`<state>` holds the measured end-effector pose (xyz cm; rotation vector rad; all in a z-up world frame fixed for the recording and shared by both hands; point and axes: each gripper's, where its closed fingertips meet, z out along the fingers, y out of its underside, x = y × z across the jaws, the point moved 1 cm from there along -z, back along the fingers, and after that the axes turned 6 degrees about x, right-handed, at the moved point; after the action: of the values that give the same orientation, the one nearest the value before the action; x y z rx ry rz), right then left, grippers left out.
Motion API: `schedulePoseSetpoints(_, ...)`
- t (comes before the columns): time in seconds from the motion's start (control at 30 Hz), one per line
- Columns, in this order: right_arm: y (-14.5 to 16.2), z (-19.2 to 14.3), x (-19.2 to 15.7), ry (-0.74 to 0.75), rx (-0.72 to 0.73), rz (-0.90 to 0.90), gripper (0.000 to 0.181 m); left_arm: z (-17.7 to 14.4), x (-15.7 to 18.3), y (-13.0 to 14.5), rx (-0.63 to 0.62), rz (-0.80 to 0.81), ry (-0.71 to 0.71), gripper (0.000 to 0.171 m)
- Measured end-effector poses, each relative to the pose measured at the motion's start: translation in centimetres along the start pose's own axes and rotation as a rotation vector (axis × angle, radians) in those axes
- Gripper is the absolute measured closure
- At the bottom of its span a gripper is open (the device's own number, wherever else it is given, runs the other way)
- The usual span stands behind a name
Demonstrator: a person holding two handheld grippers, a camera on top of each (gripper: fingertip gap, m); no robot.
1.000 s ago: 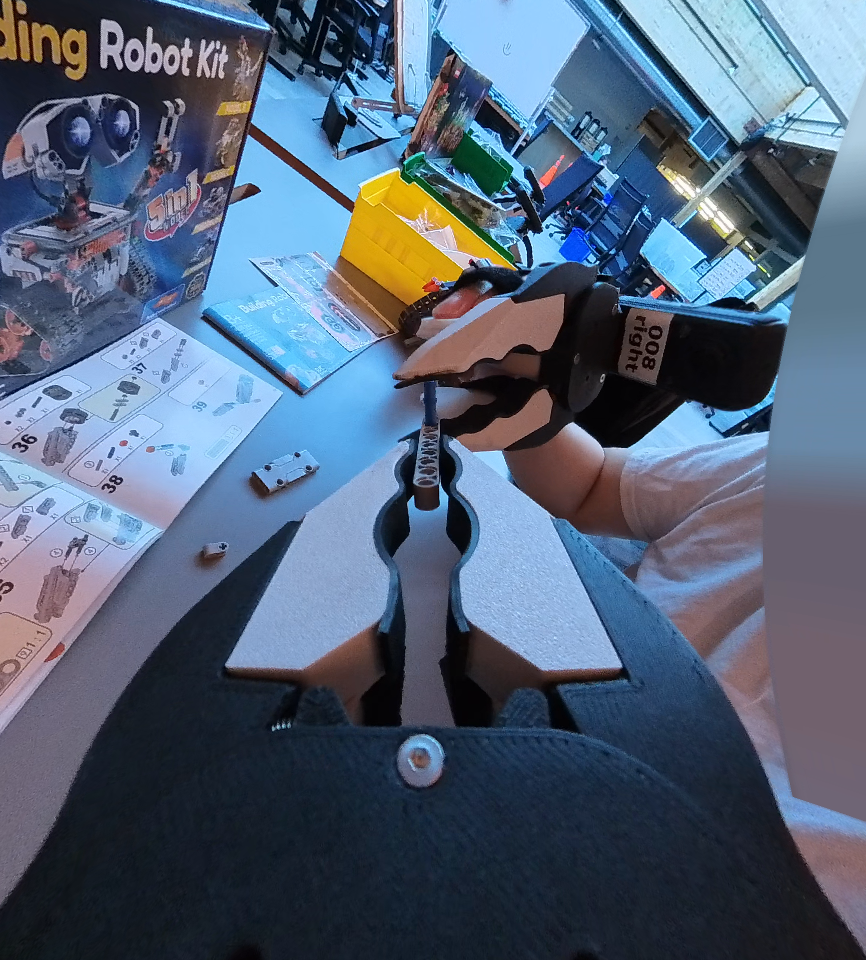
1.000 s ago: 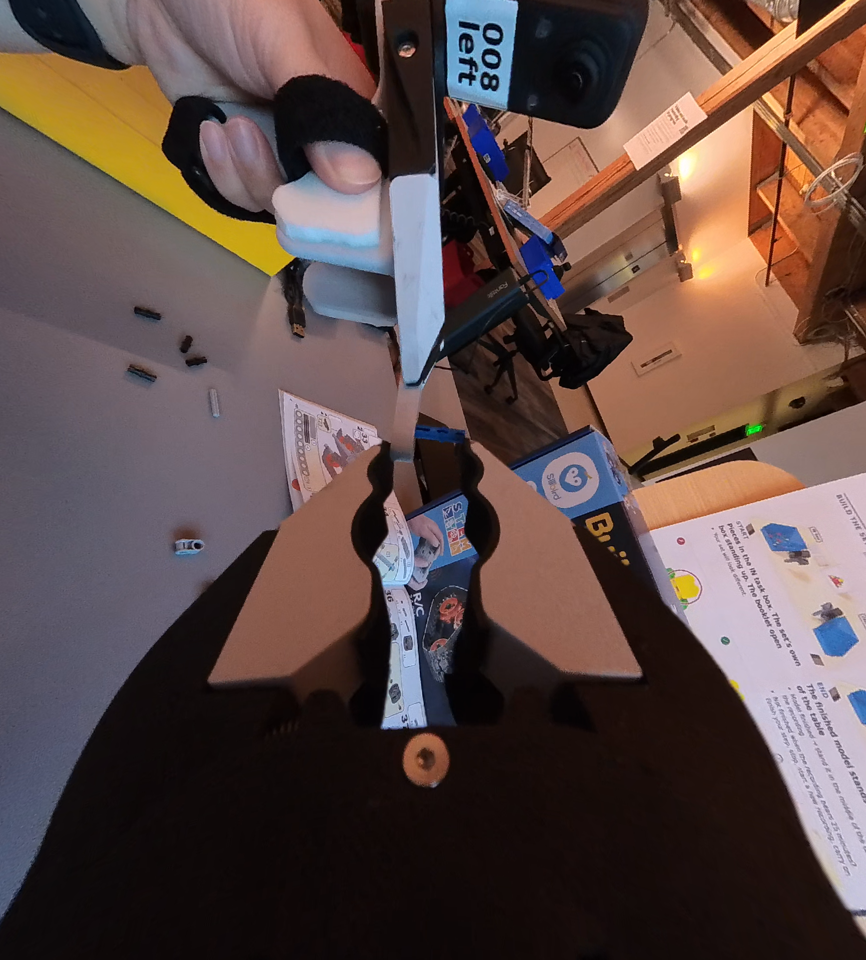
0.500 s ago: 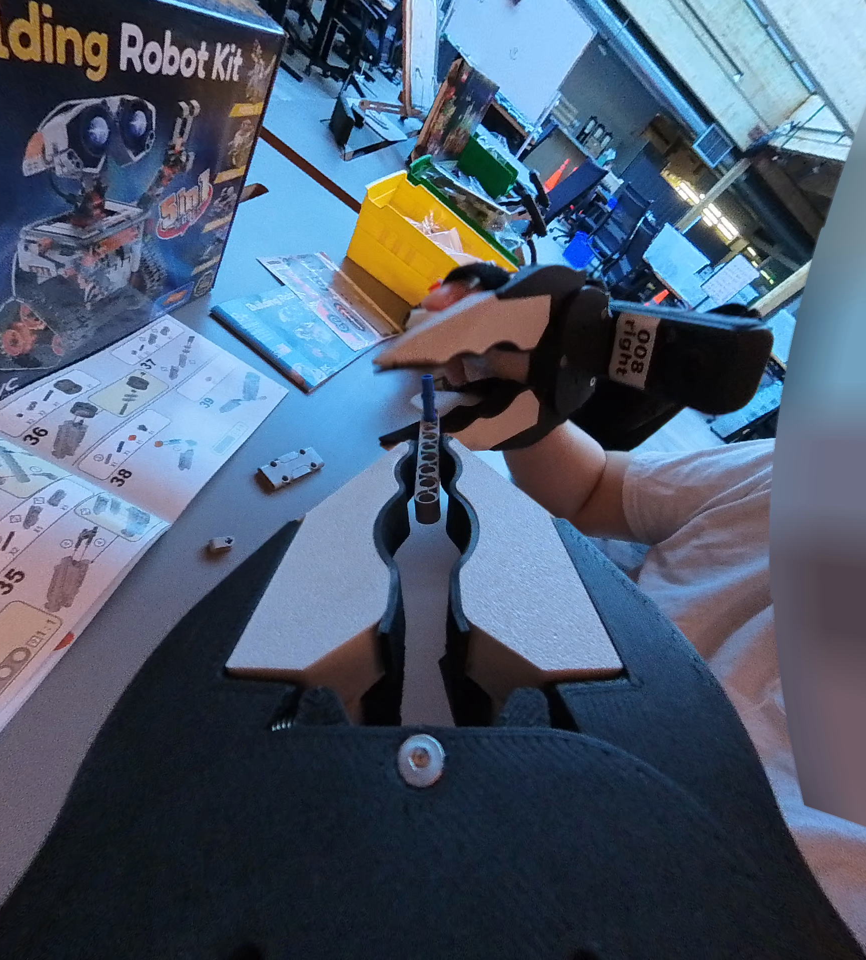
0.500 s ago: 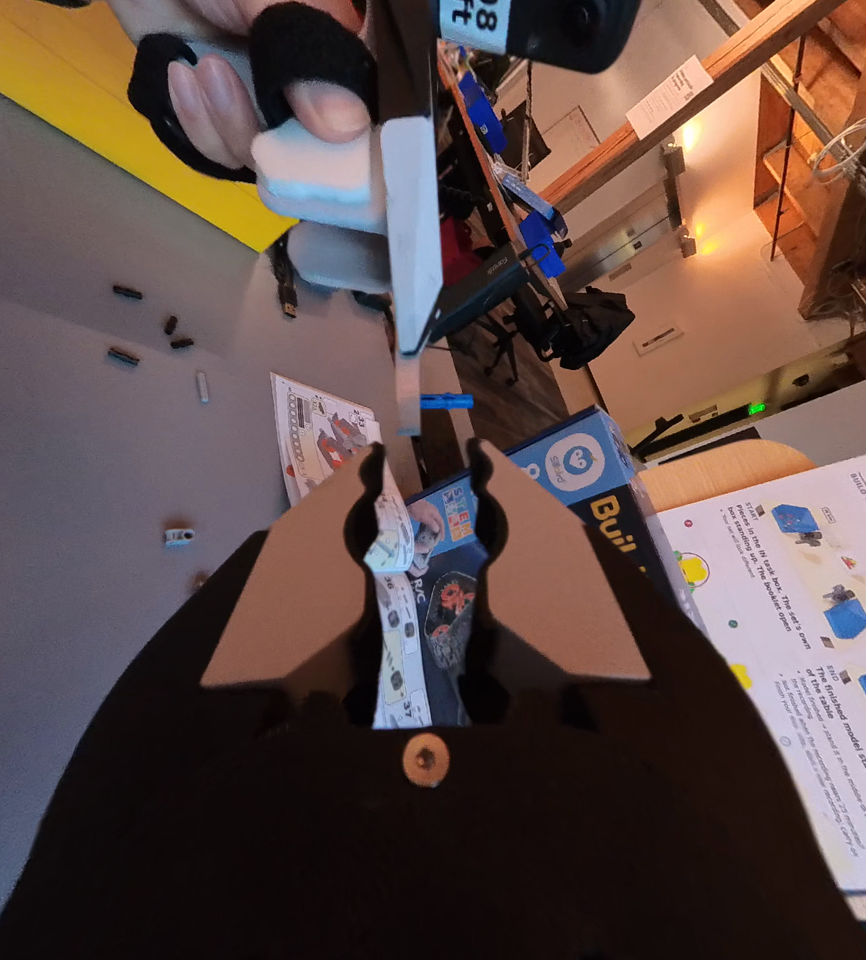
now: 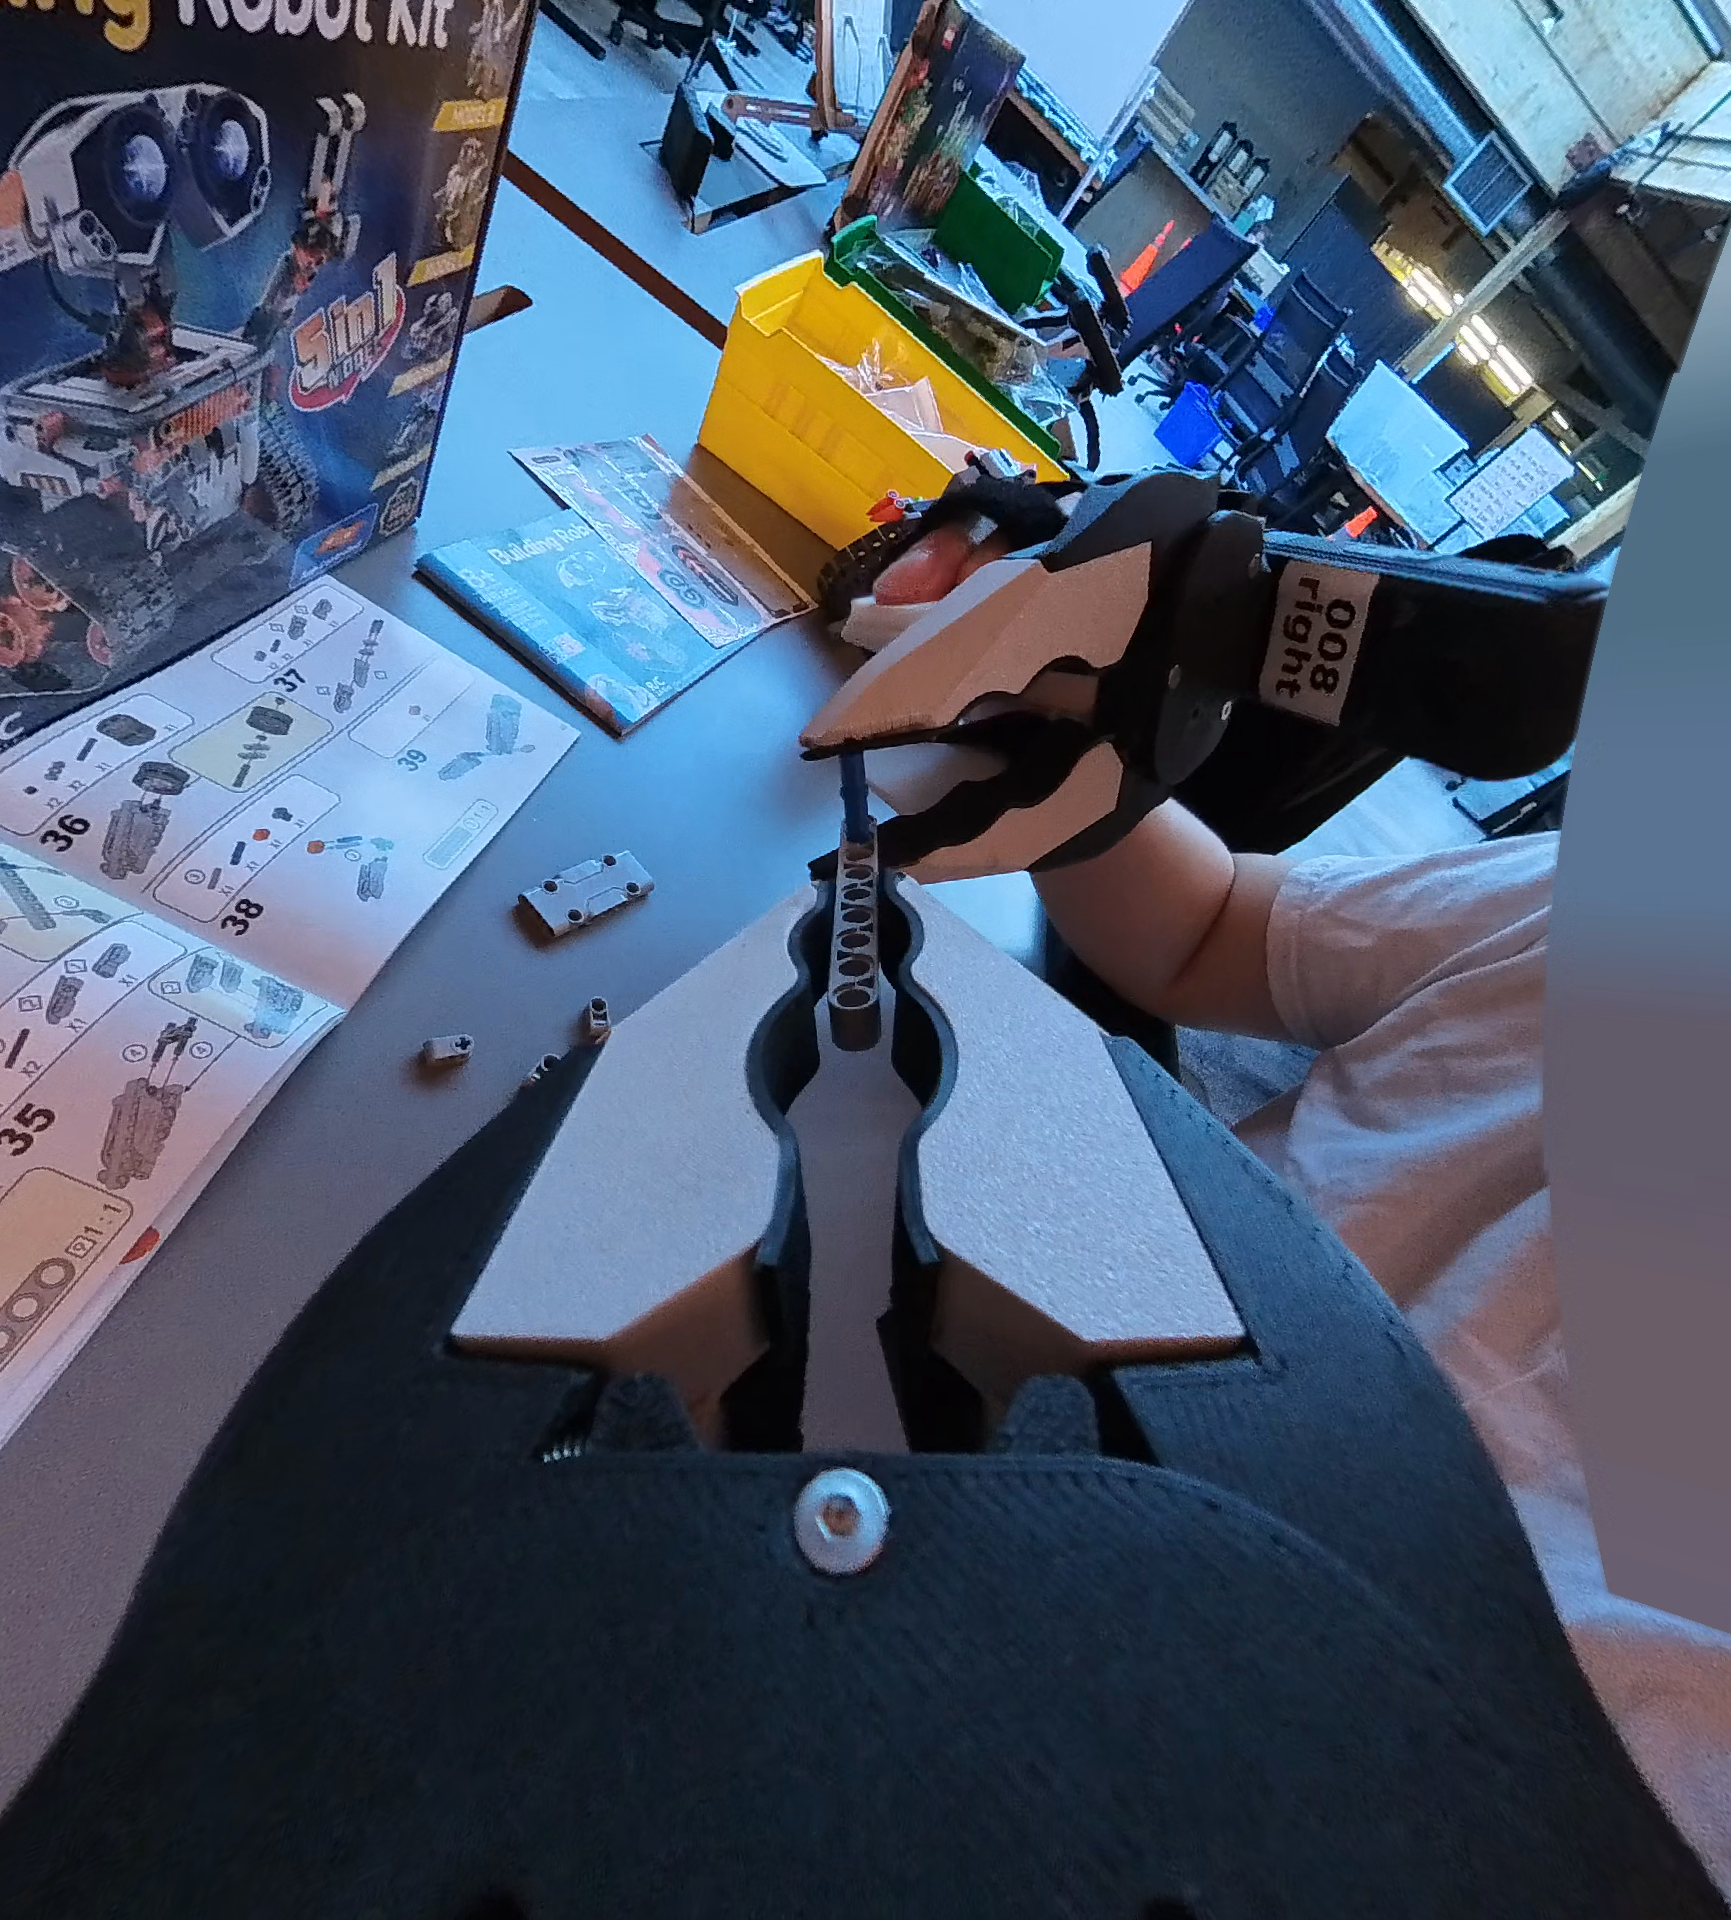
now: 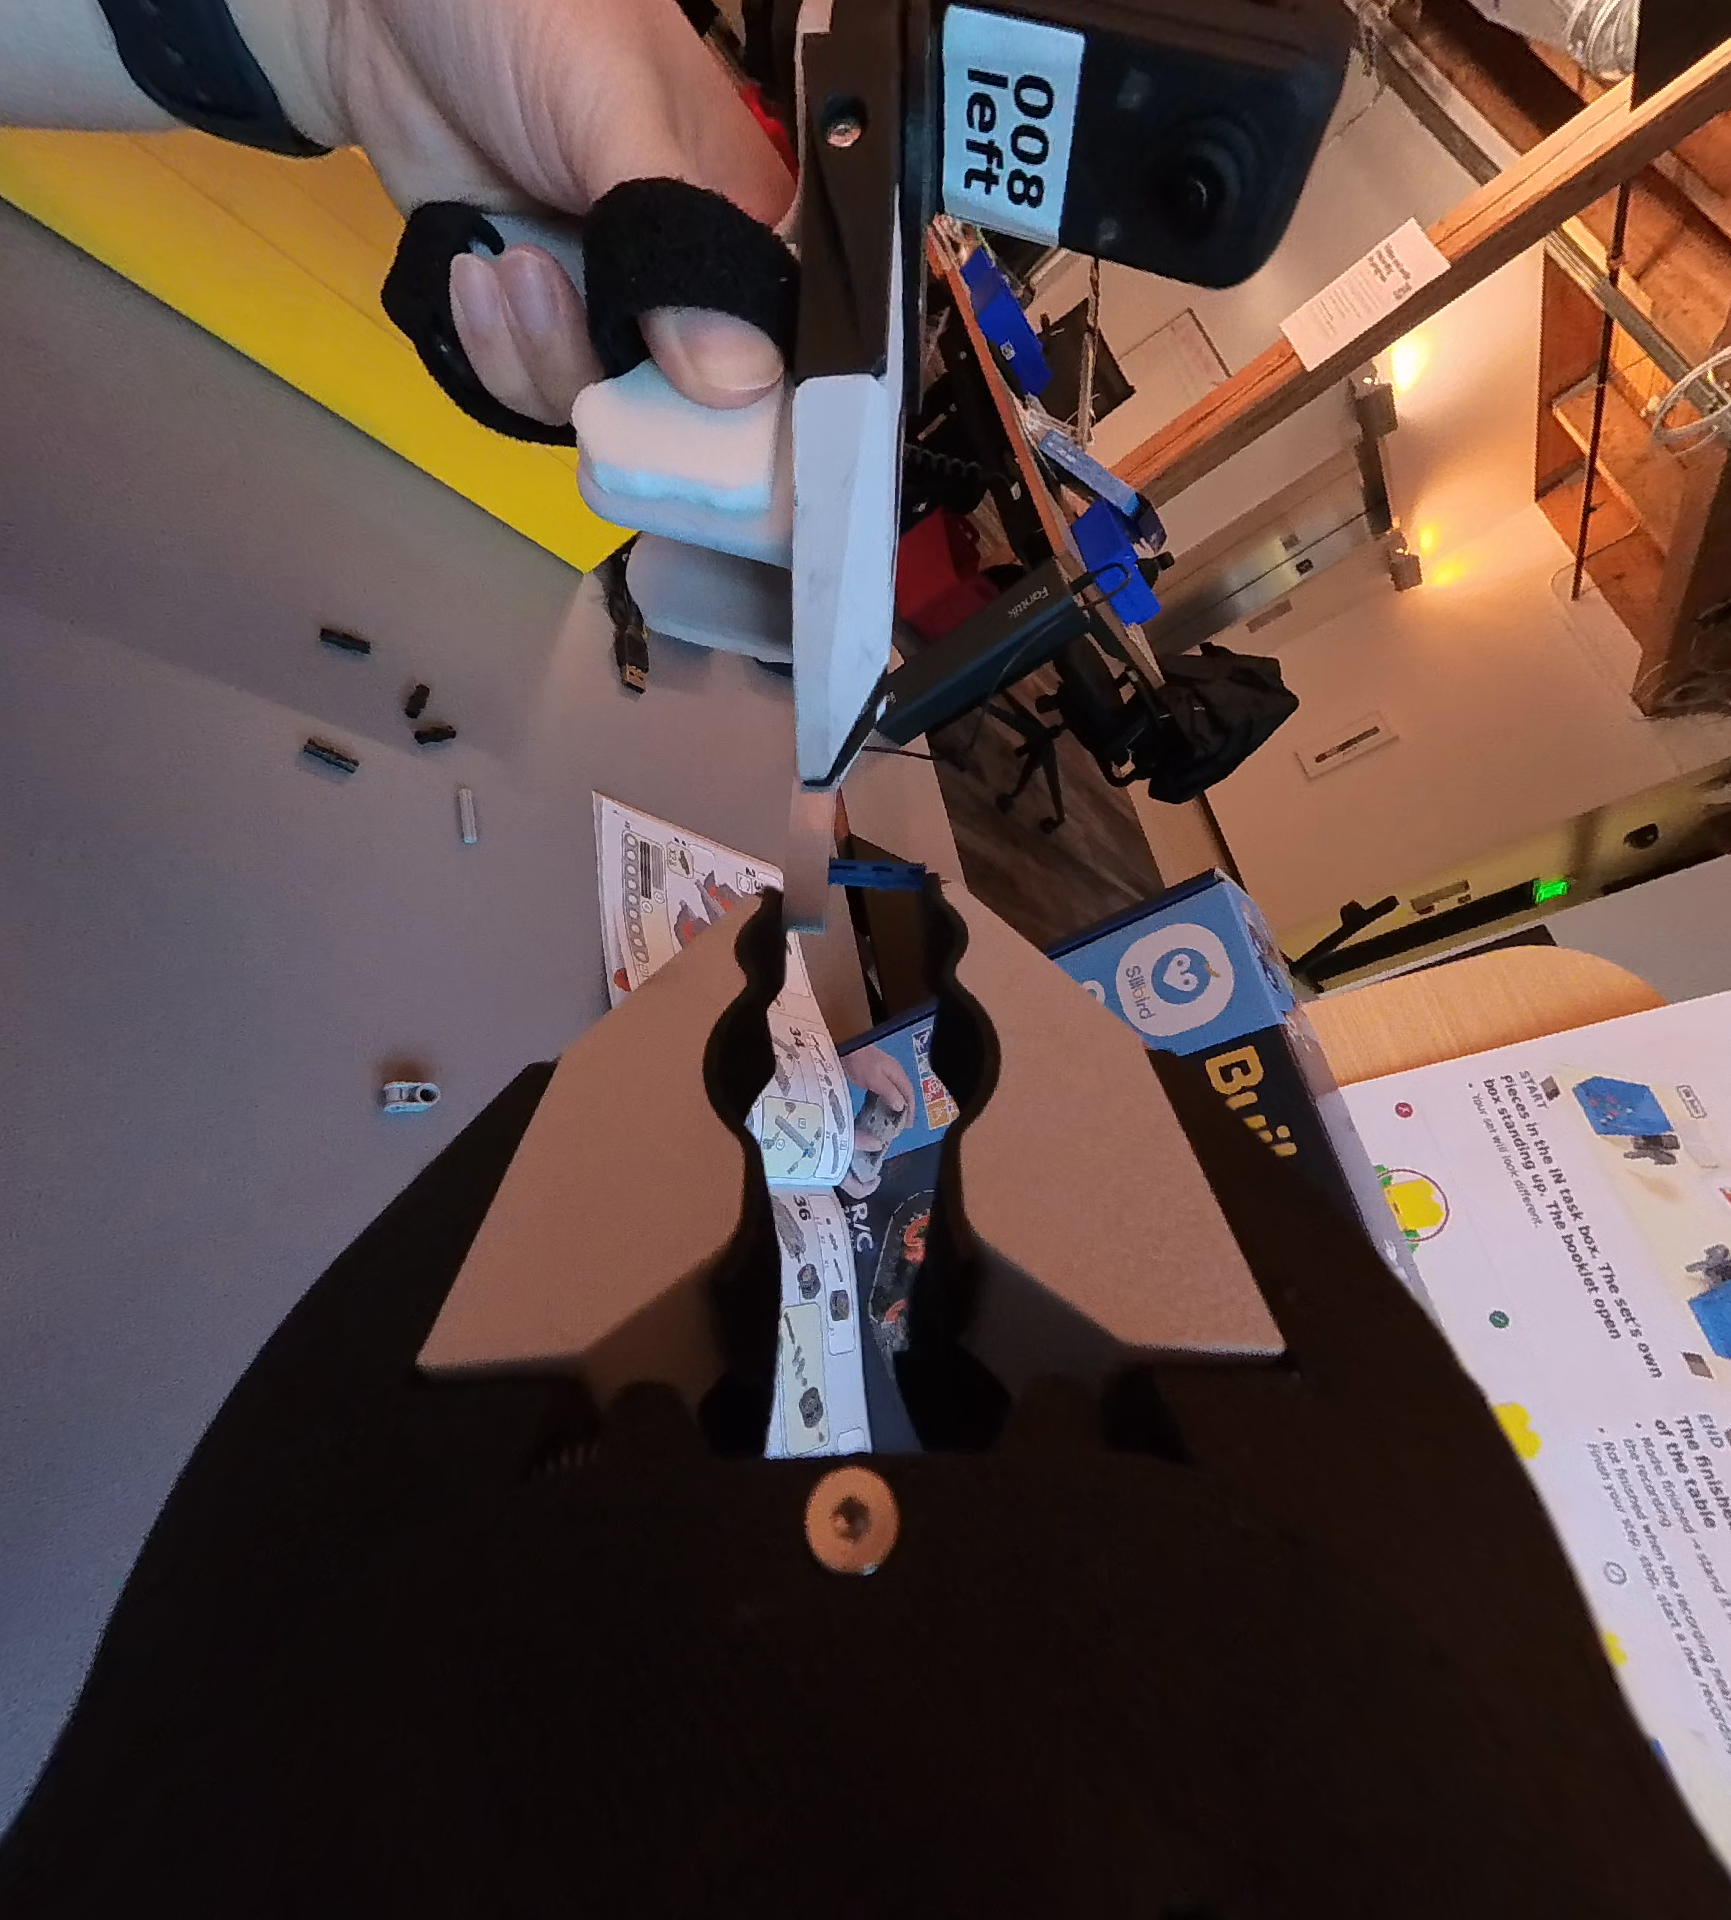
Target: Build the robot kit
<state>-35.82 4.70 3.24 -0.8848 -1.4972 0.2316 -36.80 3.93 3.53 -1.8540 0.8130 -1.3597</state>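
My left gripper (image 5: 856,894) is shut on a grey holed beam (image 5: 853,966), held above the grey table (image 5: 695,790). A blue pin (image 5: 853,795) sticks out of the beam's far end. My right gripper (image 5: 825,800) is open and straddles that end, one finger over the pin's tip, the other beside the beam. In the right wrist view the beam (image 6: 807,862) is edge-on by one fingertip of my right gripper (image 6: 856,904), and the blue pin (image 6: 876,875) reaches across to the other. The left gripper (image 6: 835,623) comes down from above, held by a hand (image 6: 570,156).
A robot kit box (image 5: 165,312) stands at the back left, behind an open instruction booklet (image 5: 165,883). A yellow bin (image 5: 819,416), a closed booklet (image 5: 612,613), a grey plate piece (image 5: 586,894) and small loose pieces (image 5: 445,1049) lie around. A printed sheet (image 6: 1619,1299) stands at the right.
Half a second ago my right gripper had drawn back from the blue pin. It has now come in again around the pin and beam end. The left gripper holds the beam steady.
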Motion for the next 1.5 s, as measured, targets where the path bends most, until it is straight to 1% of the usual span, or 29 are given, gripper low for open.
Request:
schedulePoseSetpoints(0.4,0.2,-0.5,0.3,0.048,-0.044,-0.024,0.158,0.4,0.0,-0.5,0.026,-0.004,0.007,0.167)
schedulePoseSetpoints(0.47,0.4,-0.3,0.1,0.045,-0.056,-0.032,0.164,0.4,-0.1,-0.7,0.034,-0.002,-0.002,0.167)
schedulePoseSetpoints(0.6,0.3,-0.2,0.4,0.060,-0.035,-0.011,0.164,0.1,-0.1,-0.8,0.040,0.002,0.000,0.167)
schedulePoseSetpoints(0.67,0.7,-0.5,0.4,0.060,-0.056,-0.021,0.165,0.2,-0.3,-0.8,0.043,-0.005,0.000,0.167)
schedulePoseSetpoints(0.7,0.5,-0.4,-0.7,-0.004,-0.041,-0.032,0.175,0.3,-0.3,-1.1,0.066,-0.013,0.007,0.166)
schedulePoseSetpoints(0.73,-0.5,0.0,-1.7,-0.032,0.013,-0.027,0.175,0.3,-0.1,-1.9,0.124,-0.036,0.027,0.166)
schedulePoseSetpoints(0.77,-1.6,0.9,-3.4,-0.106,0.045,-0.033,0.181,0.5,0.2,-2.0,0.138,-0.057,0.057,0.166)
schedulePoseSetpoints(0.8,-2.1,2.0,-5.3,-0.167,0.036,-0.075,0.181,1.1,0.5,-1.4,0.100,-0.057,0.081,0.167)
schedulePoseSetpoints(0.83,-1.7,3.1,-6.5,-0.183,-0.023,-0.102,0.181,1.6,0.5,-0.8,0.064,-0.052,0.082,0.167)
schedulePoseSetpoints(0.9,1.4,3.9,-7.3,-0.198,-0.220,-0.124,0.181,1.6,0.1,-0.4,0.045,-0.036,0.054,0.167)
schedulePoseSetpoints(0.93,2.0,3.9,-6.7,-0.178,-0.230,-0.102,0.181,1.2,-0.3,-0.3,0.034,-0.041,0.034,0.167)
schedulePoseSetpoints(1.03,1.6,2.8,-4.7,-0.146,-0.142,0.052,0.181,-0.6,-0.7,-1.5,0.105,-0.049,0.016,0.167)
schedulePoseSetpoints(1.1,1.6,2.3,-3.3,-0.107,-0.119,0.140,0.180,-1.4,-0.9,-2.3,0.153,-0.047,0.005,0.167)
schedulePoseSetpoints(1.17,0.8,1.8,-1.3,-0.012,-0.057,0.215,0.170,-1.8,-0.9,-2.9,0.197,-0.058,0.009,0.167)
schedulePoseSetpoints(1.23,-0.8,1.7,0.1,0.043,0.047,0.358,0.151,-1.9,-1.0,-3.8,0.263,-0.061,0.008,0.167)
schedulePoseSetpoints(1.27,-1.7,1.8,0.0,0.027,0.100,0.440,0.143,-1.8,-1.0,-4.1,0.291,-0.057,0.001,0.167)
schedulePoseSetpoints(1.33,-2.5,2.1,-0.1,0.010,0.146,0.582,0.135,-1.7,-0.8,-4.7,0.339,-0.046,-0.002,0.167)
schedulePoseSetpoints(1.37,-2.8,2.3,-0.5,-0.026,0.166,0.637,0.136,-1.6,-0.6,-4.9,0.364,-0.037,-0.005,0.167)
schedulePoseSetpoints(1.43,-2.7,2.5,-0.5,-0.053,0.190,0.765,0.145,-1.4,0.0,-5.1,0.378,-0.006,0.004,0.167)
schedulePoseSetpoints(1.5,-3.0,2.2,0.0,-0.097,0.279,0.920,0.153,-1.3,0.6,-5.4,0.394,0.024,0.008,0.168)
